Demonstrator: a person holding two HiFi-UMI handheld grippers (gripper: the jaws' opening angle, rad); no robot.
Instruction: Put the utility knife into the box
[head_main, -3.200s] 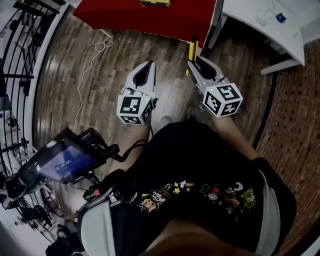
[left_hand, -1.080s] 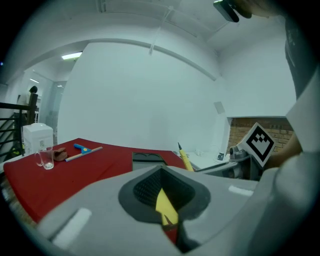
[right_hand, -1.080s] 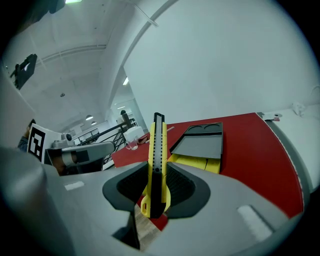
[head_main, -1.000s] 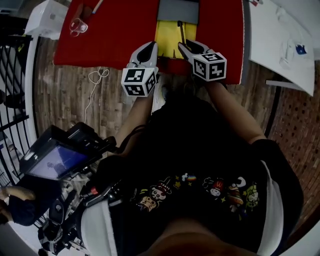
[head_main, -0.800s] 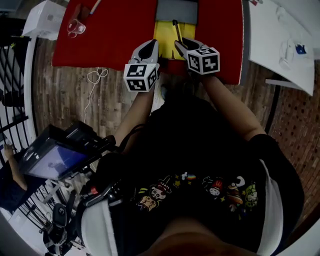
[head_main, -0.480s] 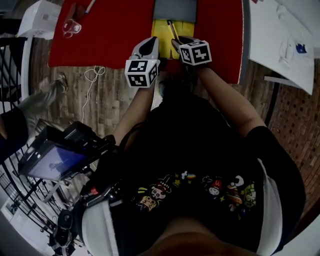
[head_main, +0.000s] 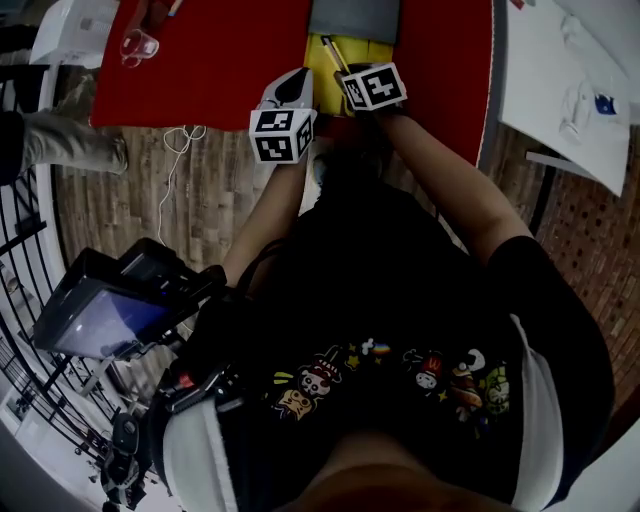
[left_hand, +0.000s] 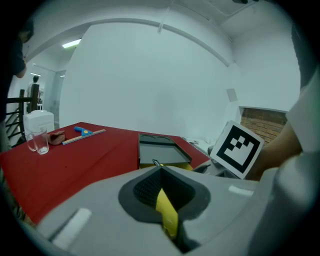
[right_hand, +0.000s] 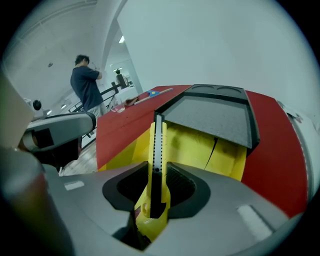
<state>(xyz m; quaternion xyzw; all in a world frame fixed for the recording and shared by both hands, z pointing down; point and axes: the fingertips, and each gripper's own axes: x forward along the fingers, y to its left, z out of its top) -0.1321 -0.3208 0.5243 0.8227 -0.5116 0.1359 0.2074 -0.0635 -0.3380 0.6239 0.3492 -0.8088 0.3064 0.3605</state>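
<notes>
A yellow utility knife with a black slider stands upright between the jaws of my right gripper, which is shut on it. In the head view that right gripper holds the knife over the near part of the open yellow box, whose dark grey lid lies flipped back behind it. In the right gripper view the box lies just ahead, below the blade. My left gripper hovers at the box's left, jaws closed, holding nothing.
The box sits on a red table. A drinking glass, a white container and a blue-handled tool lie at the table's far left. A white desk stands to the right. A person stands beyond the table's left side.
Both grippers came from over the wooden floor up to the red table. The right one carried the knife forward over the yellow box; the left one followed alongside.
</notes>
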